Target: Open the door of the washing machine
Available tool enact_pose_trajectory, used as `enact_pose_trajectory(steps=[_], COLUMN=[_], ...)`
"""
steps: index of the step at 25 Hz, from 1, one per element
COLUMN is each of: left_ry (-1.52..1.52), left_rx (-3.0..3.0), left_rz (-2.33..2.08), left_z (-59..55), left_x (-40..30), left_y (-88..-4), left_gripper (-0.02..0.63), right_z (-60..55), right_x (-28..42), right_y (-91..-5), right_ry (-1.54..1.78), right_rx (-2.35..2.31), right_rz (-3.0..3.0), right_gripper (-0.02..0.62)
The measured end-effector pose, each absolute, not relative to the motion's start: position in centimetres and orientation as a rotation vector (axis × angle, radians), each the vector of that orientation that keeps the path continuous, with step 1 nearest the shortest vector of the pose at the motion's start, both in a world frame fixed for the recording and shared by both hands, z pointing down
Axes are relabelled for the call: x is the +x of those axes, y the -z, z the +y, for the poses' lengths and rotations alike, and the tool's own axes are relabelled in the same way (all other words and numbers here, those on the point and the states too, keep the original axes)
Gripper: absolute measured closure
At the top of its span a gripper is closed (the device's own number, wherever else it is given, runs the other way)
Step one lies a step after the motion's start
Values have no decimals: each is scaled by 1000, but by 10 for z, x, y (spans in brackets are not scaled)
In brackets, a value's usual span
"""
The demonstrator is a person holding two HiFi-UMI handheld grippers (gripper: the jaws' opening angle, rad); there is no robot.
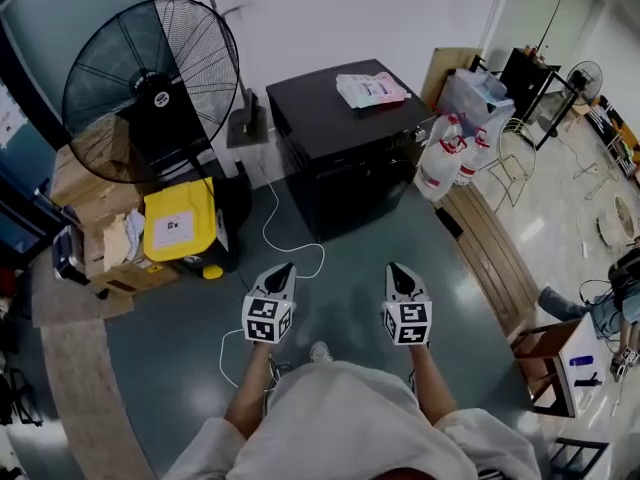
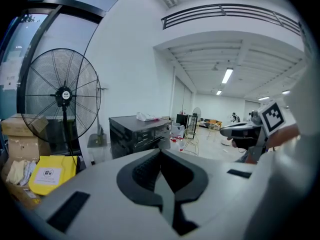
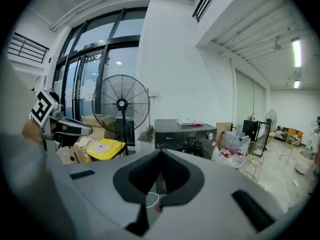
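Note:
The black front-loading washing machine stands against the white wall, its door closed, with a pink and white packet on its top. Both grippers hang over the grey floor, well short of the machine and pointing at it. My left gripper has its jaws together with nothing in them. My right gripper is likewise shut and empty. In the left gripper view the machine sits beyond the closed jaws, with the right gripper at the side. The right gripper view shows the machine straight ahead.
A large black floor fan stands left of the machine, with cardboard boxes and a yellow box under it. A white cable loops over the floor. Water jugs and a wire chair stand on the right.

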State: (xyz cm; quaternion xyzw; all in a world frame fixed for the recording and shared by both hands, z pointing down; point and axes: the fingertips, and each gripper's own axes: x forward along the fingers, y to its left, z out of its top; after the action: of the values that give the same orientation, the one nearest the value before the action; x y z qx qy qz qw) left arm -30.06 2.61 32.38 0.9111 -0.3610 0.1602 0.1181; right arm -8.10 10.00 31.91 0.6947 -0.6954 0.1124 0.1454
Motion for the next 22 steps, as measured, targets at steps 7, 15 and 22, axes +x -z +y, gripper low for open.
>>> enact_pose_trajectory(steps=[7,15,22], left_ry=[-484,-504,-537], left_rx=[2673,2675,2671], left_rz=[-1003,-940,-920], left_z=[-17,-33,-45], left_x=[-293,-273,-256], left_y=[-337,-347,-356], left_gripper=[598,598,598], right_z=[63,54,44], right_x=[-82,-71,-58], right_y=[-330,-343,-357], right_ry=[-340,-388,-421], right_rx=[2005,2004,1990], right_rz=[-1970,-1933,-1928], right_gripper=[595,596,596])
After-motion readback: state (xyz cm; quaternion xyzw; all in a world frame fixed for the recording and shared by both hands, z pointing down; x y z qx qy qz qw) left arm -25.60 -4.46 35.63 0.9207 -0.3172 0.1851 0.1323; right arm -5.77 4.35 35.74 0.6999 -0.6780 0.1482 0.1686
